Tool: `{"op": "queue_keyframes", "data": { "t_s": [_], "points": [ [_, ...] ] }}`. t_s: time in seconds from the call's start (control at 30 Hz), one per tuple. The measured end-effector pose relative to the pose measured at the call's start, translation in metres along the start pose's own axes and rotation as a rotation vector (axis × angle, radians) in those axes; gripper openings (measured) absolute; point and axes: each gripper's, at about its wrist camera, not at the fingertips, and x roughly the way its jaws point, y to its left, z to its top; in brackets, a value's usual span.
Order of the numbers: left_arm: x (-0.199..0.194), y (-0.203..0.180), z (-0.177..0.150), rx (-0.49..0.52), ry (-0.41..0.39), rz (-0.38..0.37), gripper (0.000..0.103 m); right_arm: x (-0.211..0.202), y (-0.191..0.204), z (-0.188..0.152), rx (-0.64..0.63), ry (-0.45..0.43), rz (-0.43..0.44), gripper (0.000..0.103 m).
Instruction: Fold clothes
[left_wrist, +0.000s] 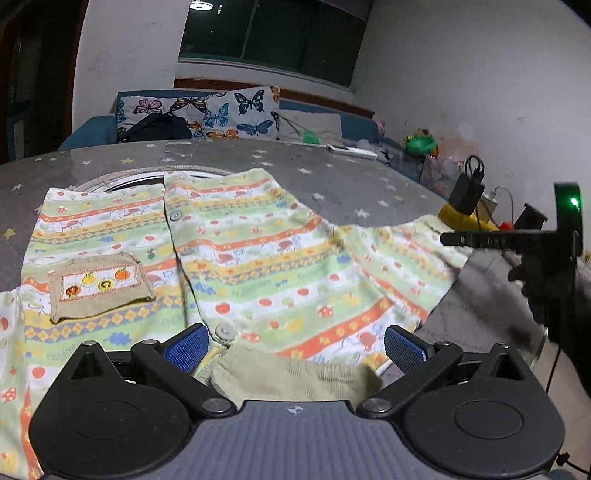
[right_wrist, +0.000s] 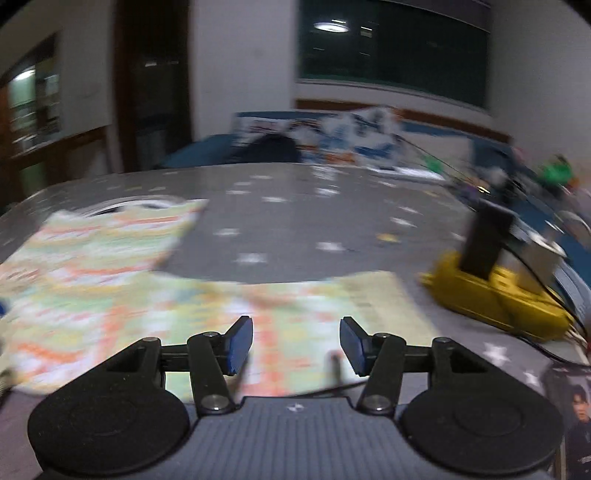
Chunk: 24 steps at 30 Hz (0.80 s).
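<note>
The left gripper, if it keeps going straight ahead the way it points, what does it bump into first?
Probably the striped shirt. The open left gripper sits over the shirt's ribbed hem, and its fingers point across the front toward the buttons. How high it hovers above the cloth is hard to tell.

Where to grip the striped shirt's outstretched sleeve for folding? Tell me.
Grip the sleeve at its ribbed cuff with the right gripper, coming from the outer right end. The sleeve lies flat, stretched away from the body, so its free edge lifts first.
</note>
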Motion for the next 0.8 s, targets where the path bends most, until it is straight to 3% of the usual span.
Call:
{"op": "queue_keyframes", "data": {
  "t_s": [0.23, 0.33, 0.67, 0.8],
  "points": [
    [-0.001, -0.003, -0.002, 0.023, 0.021, 0.026, 0.103, 0.021, -0.032, -0.005, 0.072, 0.023, -0.076, 0.053],
    [-0.004, -0.004, 0.0, 0.013, 0.028, 0.031, 0.103, 0.018, -0.046, -0.007, 0.141, 0.008, -0.071, 0.054],
    [-0.024, -0.008, 0.007, 0.036, -0.006, 0.095, 0.103, 0.014, -0.061, -0.015, 0.186, 0.012, -0.103, 0.06],
    [-0.021, -0.006, 0.005, 0.019, 0.01, 0.119, 0.103, 0.01, -0.052, -0.017, 0.164, 0.003, -0.098, 0.069]
  ]
}}
